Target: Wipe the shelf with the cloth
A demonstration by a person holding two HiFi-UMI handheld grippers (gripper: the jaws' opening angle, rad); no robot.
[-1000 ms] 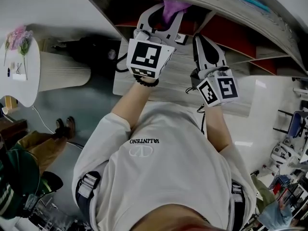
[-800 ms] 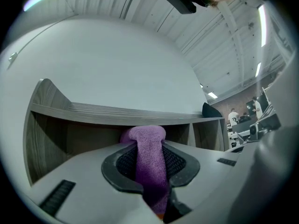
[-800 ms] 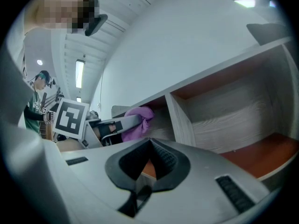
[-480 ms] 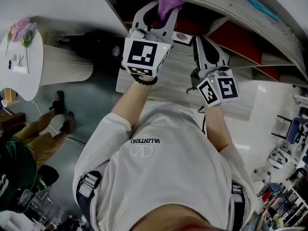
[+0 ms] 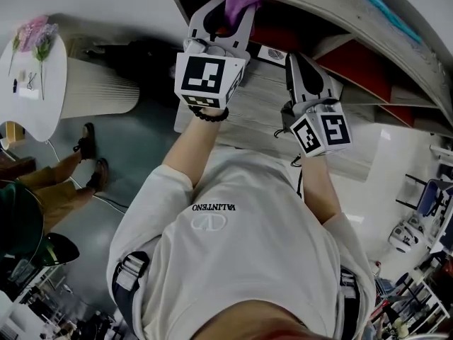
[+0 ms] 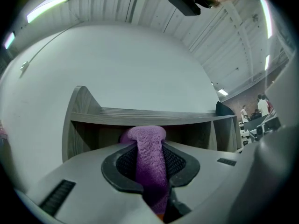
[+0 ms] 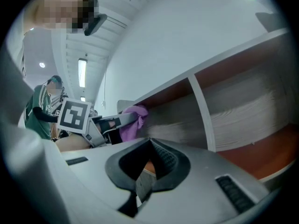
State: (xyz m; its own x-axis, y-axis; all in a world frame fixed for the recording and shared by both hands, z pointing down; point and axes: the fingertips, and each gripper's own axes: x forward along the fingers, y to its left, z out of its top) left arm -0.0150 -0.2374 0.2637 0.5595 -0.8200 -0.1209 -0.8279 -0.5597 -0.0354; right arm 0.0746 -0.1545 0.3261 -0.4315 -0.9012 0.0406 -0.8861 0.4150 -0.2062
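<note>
Head view, nearest the camera: a person in a white shirt (image 5: 241, 261) reaches both forearms forward and up toward a shelf (image 5: 258, 108), the left arm stretched farther than the right, with a dark beaded bracelet (image 5: 210, 117) at its wrist. The left gripper (image 5: 228, 14) pokes its grey plastic jaws into the top compartment, and they pinch a purple cloth (image 5: 239, 1), whose free end bunches just beyond the tips, against the compartment's edge. The right gripper (image 5: 298, 61) lies lower, over the pale wood-grain board, with its jaws pressed together into a point and nothing between them. In the left gripper view the cloth (image 6: 149, 157) shows a fine looped weave, a flat band running up between ribbed black pads to a rounded lump in front of the shelf (image 6: 149, 115), grey boards with upright dividers. In the right gripper view, past the closed tips of the right gripper (image 7: 150, 141), the compartments have smooth orange-red panels (image 7: 261, 157).
</note>
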